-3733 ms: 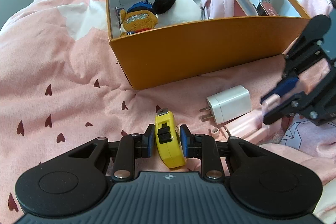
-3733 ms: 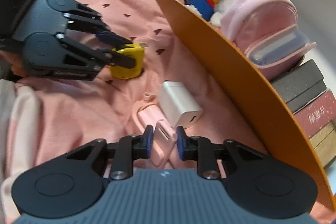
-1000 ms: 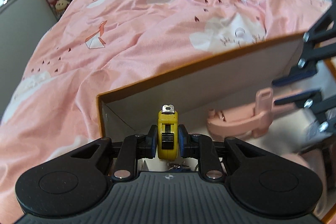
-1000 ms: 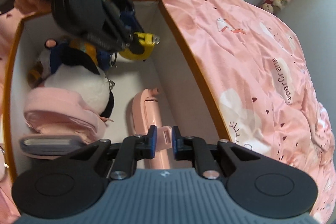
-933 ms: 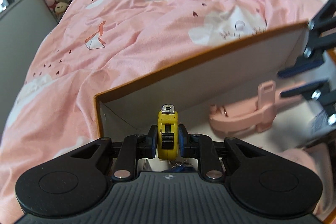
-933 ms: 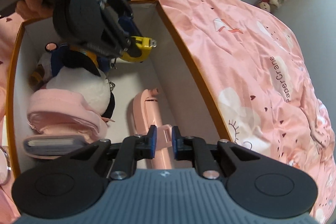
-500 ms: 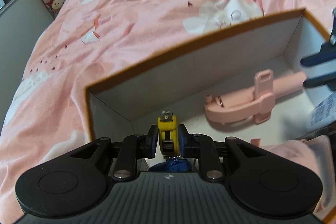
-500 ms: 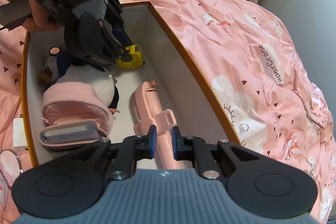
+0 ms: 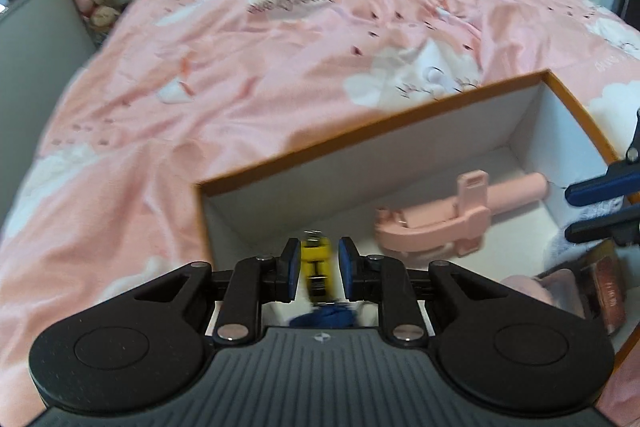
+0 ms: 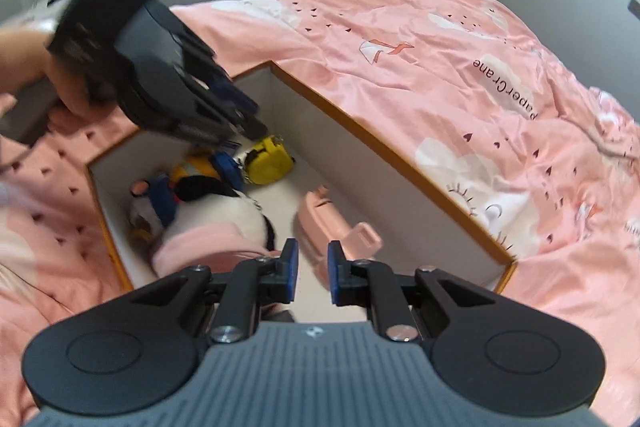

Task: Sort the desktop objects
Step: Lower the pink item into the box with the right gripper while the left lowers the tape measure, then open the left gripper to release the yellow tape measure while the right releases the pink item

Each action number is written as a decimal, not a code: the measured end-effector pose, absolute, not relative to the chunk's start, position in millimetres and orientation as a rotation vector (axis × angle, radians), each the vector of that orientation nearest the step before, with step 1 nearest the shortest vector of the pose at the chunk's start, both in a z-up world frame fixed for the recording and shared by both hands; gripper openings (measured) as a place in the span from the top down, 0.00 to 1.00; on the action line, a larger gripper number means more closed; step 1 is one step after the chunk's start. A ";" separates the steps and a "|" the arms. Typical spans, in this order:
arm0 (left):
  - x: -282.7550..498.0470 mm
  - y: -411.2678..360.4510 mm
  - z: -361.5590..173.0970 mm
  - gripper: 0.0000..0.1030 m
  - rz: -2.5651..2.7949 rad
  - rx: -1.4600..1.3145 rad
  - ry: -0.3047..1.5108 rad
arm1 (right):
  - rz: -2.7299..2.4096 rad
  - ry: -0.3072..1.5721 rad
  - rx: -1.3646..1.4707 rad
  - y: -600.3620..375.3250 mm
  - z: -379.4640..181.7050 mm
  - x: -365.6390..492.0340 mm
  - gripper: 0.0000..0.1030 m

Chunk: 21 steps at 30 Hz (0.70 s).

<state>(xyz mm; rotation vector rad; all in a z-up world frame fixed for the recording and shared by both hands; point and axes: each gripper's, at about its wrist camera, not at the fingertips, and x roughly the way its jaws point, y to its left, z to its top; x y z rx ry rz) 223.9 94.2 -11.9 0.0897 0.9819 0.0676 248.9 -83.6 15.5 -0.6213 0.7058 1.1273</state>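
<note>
The left gripper (image 9: 319,267) has its jaws nearly together. The small yellow plastic tape measure (image 9: 316,263) shows blurred through the narrow gap, clear of the right-hand pad, so it appears free of the grip. In the right wrist view it rests on the floor in the left end of the open orange cardboard box with white lining (image 9: 360,131), just under those fingertips. The right gripper (image 10: 311,271) also has its jaws nearly together, with nothing between them. The pale pink plastic clip-on holder (image 9: 440,223) lies on the box floor just beyond it. The step in hand appears to be clearing both tools from the box. Raise each one straight up past the orange rim, keep the two apart, and avoid dragging the black-and-white plush toy (image 10: 224,211) or the soft pink pouch (image 10: 208,243) beside it. Count: two grippers, one hand (image 10: 24,63) in view, one box, one tape measure, one pink holder, one pink pouch. The plush toys overlap and cannot be counted reliably. Beyond the box lies one pink printed bedspread (image 9: 240,67).
</note>
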 end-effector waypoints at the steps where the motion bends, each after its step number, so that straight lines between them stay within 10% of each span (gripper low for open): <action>1: 226.3 94.6 -15.7 0.81 0.045 0.066 0.994 | 1.124 0.714 -0.610 -84.5 15.1 246.9 0.85; 21: 248.7 89.5 -35.7 0.84 0.180 0.207 1.085 | 1.026 0.795 -0.553 -102.9 2.5 235.1 0.85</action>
